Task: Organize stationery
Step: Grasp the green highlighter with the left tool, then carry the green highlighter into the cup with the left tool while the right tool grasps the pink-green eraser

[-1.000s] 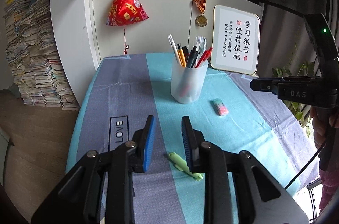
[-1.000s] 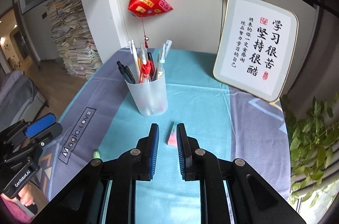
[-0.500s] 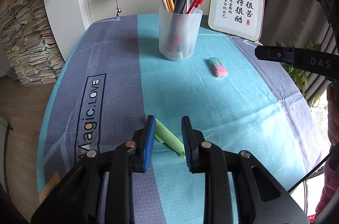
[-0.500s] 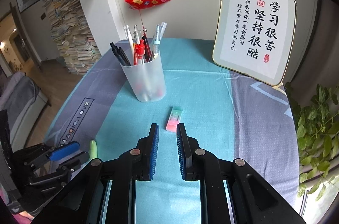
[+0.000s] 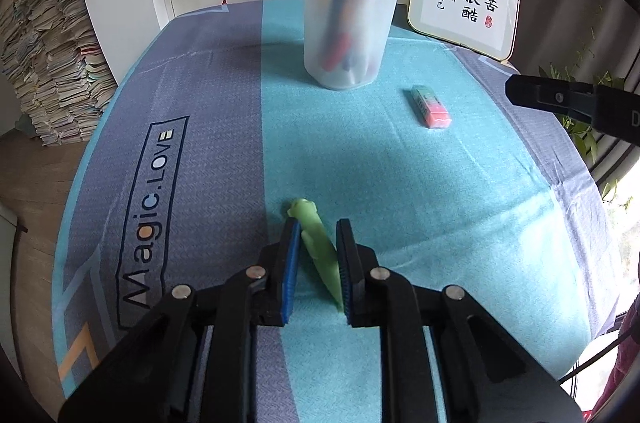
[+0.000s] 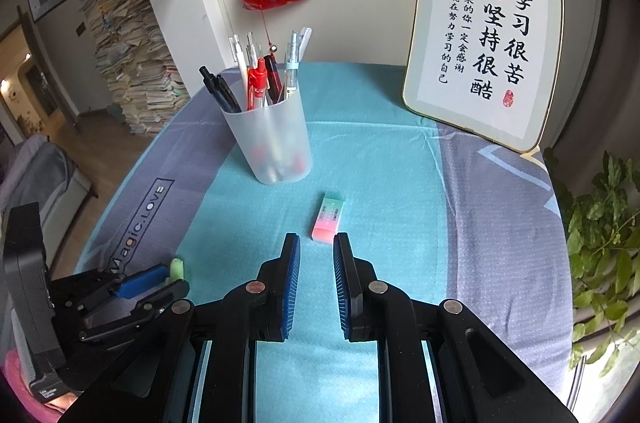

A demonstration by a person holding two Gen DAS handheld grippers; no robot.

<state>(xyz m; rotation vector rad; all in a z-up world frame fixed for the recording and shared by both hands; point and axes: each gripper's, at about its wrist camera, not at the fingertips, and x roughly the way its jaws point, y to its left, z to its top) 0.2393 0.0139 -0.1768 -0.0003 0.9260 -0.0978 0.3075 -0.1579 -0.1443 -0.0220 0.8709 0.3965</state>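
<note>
Left wrist view is showing us bringing our left claw [image 5: 316,263] down over the green pen [image 5: 318,247], which is lying on the desk [image 5: 460,223] near its front edge, right where the teal stripe of the cloth is meeting the grey one. A second ago the claw was hanging higher and the pen was lying off to one side of it; now the pen is sitting between the two blue pads, slanting across the gap. The jaws are closing on it, and the far end of the pen is already touching the left pad [image 5: 291,271] while the near end is reaching the right one, but we are not yet seeing a firm squeeze. We are judging that the pick-up is about to be completed, and that the slant may make the pen swivel as the pads meet it.

Our right claw [image 6: 317,279] is hovering with its jaws nearly closed and nothing between them, much as it was a second ago, just short of the pink-and-green eraser [image 6: 328,217], which is lying toward the middle of the desk. Behind the eraser, the frosted pen cup [image 6: 272,139] is standing upright, already holding several pens. We are taking it as the likely home for the green pen, with the eraser left to deal with afterwards.
</note>
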